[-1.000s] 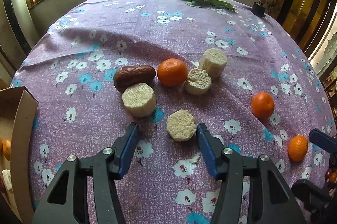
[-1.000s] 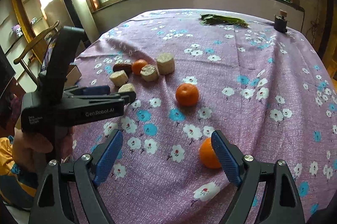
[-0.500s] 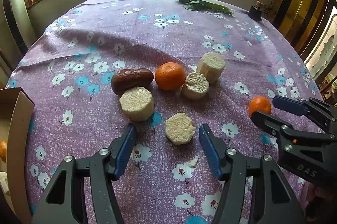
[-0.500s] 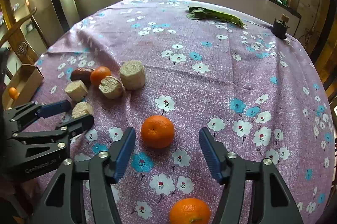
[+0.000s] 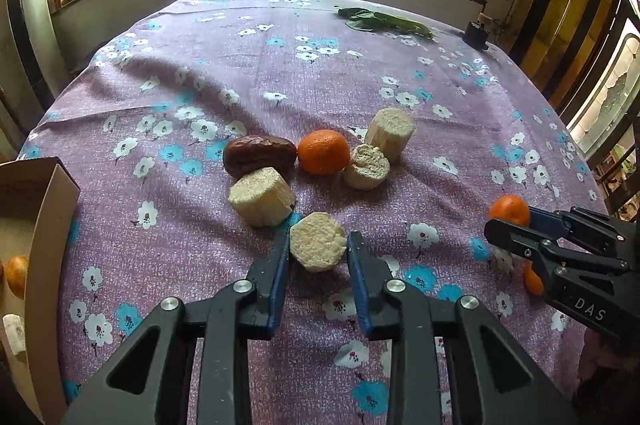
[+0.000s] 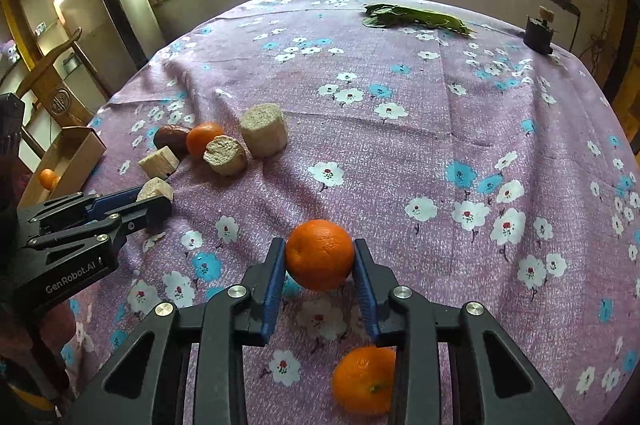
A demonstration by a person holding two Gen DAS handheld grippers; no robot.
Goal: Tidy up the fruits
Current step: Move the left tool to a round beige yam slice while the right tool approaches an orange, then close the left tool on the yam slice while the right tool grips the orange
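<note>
My left gripper (image 5: 318,245) is shut on a pale corn-cob chunk (image 5: 317,241) resting on the purple flowered tablecloth (image 5: 280,73). Just beyond lie another chunk (image 5: 262,201), a brown date (image 5: 259,155), an orange (image 5: 323,151) and two more chunks (image 5: 367,167) (image 5: 390,131). My right gripper (image 6: 319,255) is shut on an orange (image 6: 319,254); it also shows in the left wrist view (image 5: 508,211). A second orange (image 6: 362,379) lies under the right gripper. The left gripper shows at the left of the right wrist view (image 6: 154,199).
A cardboard box (image 5: 44,225) at the table's left edge holds an orange (image 5: 16,275) and a pale piece. Green leaves (image 5: 384,21) and a small dark object (image 5: 476,33) lie at the far side. A wooden chair (image 6: 52,89) stands beyond the left edge.
Both grippers moved forward and closed: the left onto the near corn chunk, the right onto the orange it had between its open fingers.
</note>
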